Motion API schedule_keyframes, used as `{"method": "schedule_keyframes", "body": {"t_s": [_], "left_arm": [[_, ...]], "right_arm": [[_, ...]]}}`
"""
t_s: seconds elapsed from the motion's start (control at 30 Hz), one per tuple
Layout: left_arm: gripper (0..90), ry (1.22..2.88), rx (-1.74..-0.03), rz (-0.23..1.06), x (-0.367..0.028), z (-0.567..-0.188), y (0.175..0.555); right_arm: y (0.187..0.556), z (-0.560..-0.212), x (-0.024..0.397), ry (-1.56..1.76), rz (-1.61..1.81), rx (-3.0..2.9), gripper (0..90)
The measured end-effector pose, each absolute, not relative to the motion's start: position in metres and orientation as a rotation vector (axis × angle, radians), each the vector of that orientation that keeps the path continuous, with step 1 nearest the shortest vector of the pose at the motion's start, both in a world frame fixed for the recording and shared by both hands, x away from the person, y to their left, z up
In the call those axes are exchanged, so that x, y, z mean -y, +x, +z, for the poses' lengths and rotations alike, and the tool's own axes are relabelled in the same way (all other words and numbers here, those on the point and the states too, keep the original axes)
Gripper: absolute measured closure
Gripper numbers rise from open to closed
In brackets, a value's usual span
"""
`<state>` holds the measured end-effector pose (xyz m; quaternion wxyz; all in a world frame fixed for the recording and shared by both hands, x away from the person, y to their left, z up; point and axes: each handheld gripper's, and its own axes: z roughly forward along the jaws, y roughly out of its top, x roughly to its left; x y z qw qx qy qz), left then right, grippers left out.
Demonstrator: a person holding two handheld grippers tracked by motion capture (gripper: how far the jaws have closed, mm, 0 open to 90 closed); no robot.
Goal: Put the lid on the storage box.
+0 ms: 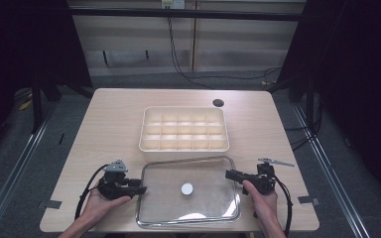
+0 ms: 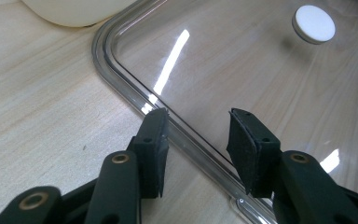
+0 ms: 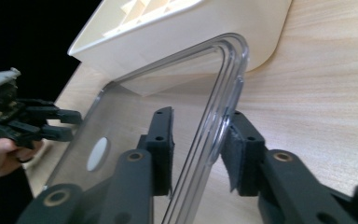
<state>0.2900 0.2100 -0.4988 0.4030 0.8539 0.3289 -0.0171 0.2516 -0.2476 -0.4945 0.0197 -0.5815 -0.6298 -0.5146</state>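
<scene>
1. Clear rectangular glass lid (image 1: 188, 191) with a small round white knob (image 1: 187, 189) at its centre, lying near the front edge of the light wooden table (image 1: 109, 124), about midway between the left and right edges.
2. Cream plastic organiser tray (image 1: 184, 144) with a grid of small compartments, standing just behind the lid, toward the middle of the table.
3. Left gripper (image 2: 198, 140) at the lid's left edge, jaws apart and straddling the raised rim; pads clear of the glass on both sides, one over the bare wood, the other over the pane.
4. Right gripper (image 3: 196, 149) at the lid's right edge, rim standing between the jaws; outer pad touching the rim, inner pad with a narrow gap to the glass, so a firm clamp cannot be told.
5. Small dark round hole (image 1: 218, 103) in the table near the back edge, right of centre.
6. Black cables trailing from both grippers toward the front edge.
</scene>
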Motion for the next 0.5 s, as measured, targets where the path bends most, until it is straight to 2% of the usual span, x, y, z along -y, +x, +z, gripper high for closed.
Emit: {"method": "schedule_keyframes", "body": {"t_s": [0.3,0.5], "left_arm": [[40.2,2.152,-0.859,-0.022,-0.2096,-0.4981,0.291],[34.1,2.123,-0.885,-0.053,-0.2116,-0.4988,0.293]], "right_arm": [[0.2476,-0.4888,0.2478,-1.798,-1.636,1.95,72.6],[0.2467,-0.4863,0.2472,-1.768,-1.668,1.958,74.0]]}}
